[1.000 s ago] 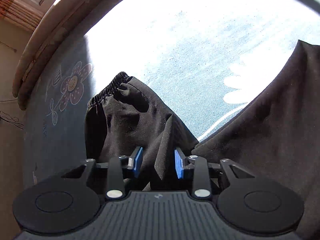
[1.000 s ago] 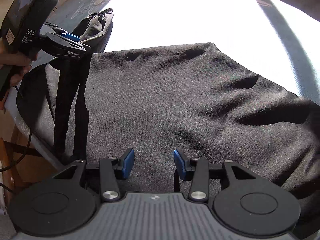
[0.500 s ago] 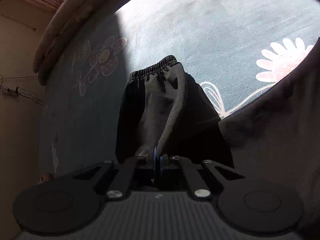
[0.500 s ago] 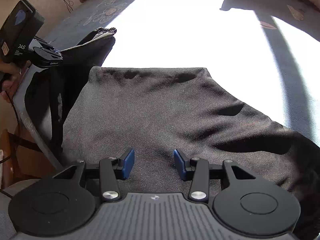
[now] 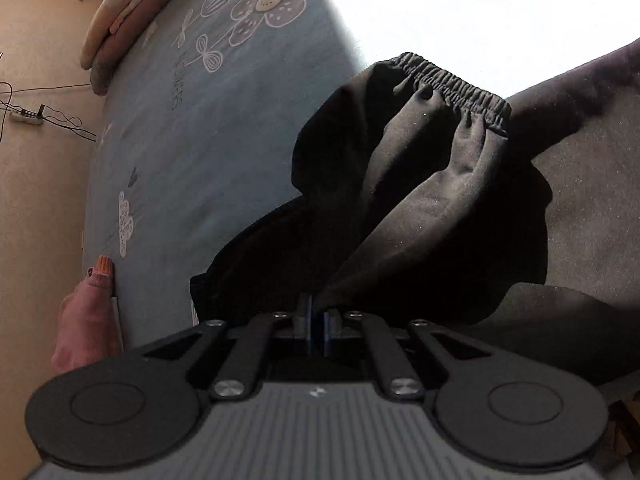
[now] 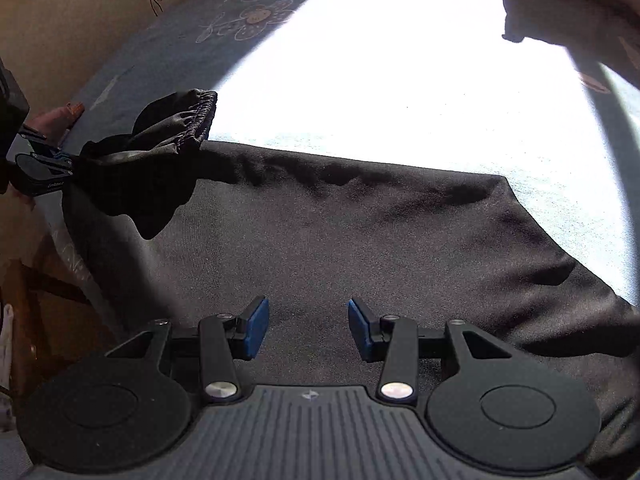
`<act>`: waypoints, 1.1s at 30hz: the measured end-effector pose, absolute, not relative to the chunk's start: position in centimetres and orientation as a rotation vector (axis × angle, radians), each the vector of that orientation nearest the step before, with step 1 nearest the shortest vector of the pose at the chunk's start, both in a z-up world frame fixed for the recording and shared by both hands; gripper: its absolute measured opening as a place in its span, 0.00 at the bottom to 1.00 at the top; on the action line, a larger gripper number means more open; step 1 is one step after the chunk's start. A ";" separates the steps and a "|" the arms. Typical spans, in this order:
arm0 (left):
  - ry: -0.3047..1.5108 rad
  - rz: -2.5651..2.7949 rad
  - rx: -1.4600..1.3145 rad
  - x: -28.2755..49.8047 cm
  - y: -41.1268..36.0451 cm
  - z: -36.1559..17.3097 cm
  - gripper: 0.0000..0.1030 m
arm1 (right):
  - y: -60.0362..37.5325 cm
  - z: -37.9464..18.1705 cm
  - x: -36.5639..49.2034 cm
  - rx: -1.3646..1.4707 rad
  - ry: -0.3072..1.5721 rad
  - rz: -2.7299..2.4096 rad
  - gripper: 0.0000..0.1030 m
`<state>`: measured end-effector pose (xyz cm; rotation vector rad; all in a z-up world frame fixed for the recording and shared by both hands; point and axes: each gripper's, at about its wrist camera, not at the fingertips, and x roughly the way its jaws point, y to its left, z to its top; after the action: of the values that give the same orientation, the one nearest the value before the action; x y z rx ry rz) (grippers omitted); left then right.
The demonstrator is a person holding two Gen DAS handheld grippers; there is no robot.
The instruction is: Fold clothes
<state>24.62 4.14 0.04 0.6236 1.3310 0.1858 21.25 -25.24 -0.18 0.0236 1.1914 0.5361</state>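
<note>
1. Left wrist view: left gripper [image 5: 316, 322] was clamped on a pinch of the black trousers [image 5: 400, 200]; cloth ran from it toward 1 o'clock, ending at the elastic waistband [image 5: 452, 84].
2. Right wrist view: right gripper [image 6: 308, 326] was spread wide, gripping nothing, over the flat part of the trousers [image 6: 360, 240] on the bed [image 6: 168, 52].
3. Lifted bunch sat at its 10 o'clock, so the left gripper [image 6: 60, 162] was nearer; flat part's far edge ran 9 to 3.

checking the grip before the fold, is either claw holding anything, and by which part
The left claw is shut on the black garment, pinching a fold of cloth below its elastic band. The right claw is open, holding nothing.
</note>
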 end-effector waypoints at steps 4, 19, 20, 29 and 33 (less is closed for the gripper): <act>1.333 0.164 0.565 23.4 5.8 -1.3 0.09 | -22.7 -0.4 21.3 -0.017 1.213 0.563 0.47; 1.275 0.149 0.209 19.0 11.3 -3.7 0.43 | -16.6 -1.3 22.6 -0.114 1.256 0.646 0.47; 1.272 0.139 0.180 18.8 11.8 -3.6 0.46 | -16.1 -1.3 22.8 -0.115 1.255 0.656 0.47; 1.279 -0.029 0.068 16.4 14.0 -1.2 0.59 | -11.4 -1.2 26.1 0.004 1.270 0.751 0.47; 1.279 -0.061 0.088 15.7 14.6 -0.6 0.59 | -9.2 -1.5 28.4 0.087 1.273 0.774 0.48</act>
<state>15.66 14.63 -0.60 0.0879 1.2786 -0.0607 28.42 -9.18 -1.46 0.0870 1.2727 0.7735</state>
